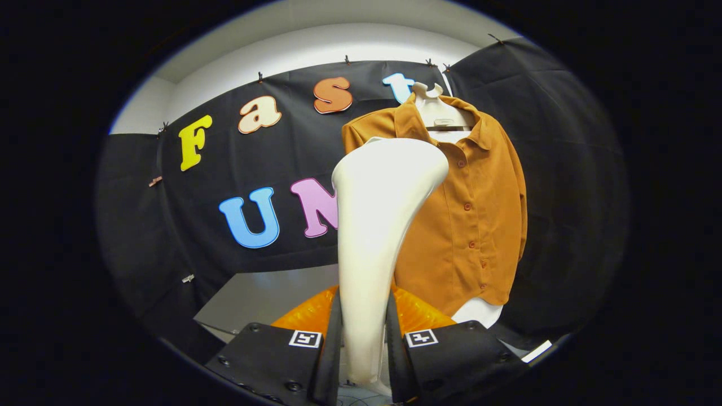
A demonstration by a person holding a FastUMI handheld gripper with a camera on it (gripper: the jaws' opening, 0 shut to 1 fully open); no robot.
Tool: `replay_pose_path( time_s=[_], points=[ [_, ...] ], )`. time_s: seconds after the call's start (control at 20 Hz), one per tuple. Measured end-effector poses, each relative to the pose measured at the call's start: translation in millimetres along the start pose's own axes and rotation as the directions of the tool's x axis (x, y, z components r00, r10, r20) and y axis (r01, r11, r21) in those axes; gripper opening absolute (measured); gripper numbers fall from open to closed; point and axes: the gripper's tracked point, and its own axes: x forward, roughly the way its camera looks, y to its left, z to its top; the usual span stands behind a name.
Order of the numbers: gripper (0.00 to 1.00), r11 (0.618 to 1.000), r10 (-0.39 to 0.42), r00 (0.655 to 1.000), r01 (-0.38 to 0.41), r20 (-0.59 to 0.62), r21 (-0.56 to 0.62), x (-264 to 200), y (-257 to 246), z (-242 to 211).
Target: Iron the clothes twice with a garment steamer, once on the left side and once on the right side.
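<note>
Between the jaws [364, 338]: garment steamer [378, 225], clamped upright.
Both jaws press its slim handle; its long axis rises straight ahead, the broad head topmost, overlapping the left side of the orange shirt [474, 214] hanging on a white mannequin [437, 110] beyond. Black cloth walls [564, 169] enclose the booth; a grey worktop [265, 296] lies beyond the jaws, leftward.

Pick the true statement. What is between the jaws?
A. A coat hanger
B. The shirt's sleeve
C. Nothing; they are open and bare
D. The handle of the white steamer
D: both jaws of the gripper press on the white steamer handle, held upright before the orange shirt.
</note>
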Motion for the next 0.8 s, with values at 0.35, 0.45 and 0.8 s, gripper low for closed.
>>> replay_pose_path(
  time_s=[0.35,0.45,0.8],
  points=[
    [0.39,0.991,0.136,0.990,-0.137,-0.047,-0.001,47.9,-63.1,14.4],
    [0.39,0.987,0.157,0.986,-0.157,-0.052,-0.008,58.1,-78.6,16.5],
    [0.39,0.956,0.286,0.956,-0.289,-0.067,-0.051,84.2,-90.4,13.6]
  ],
)
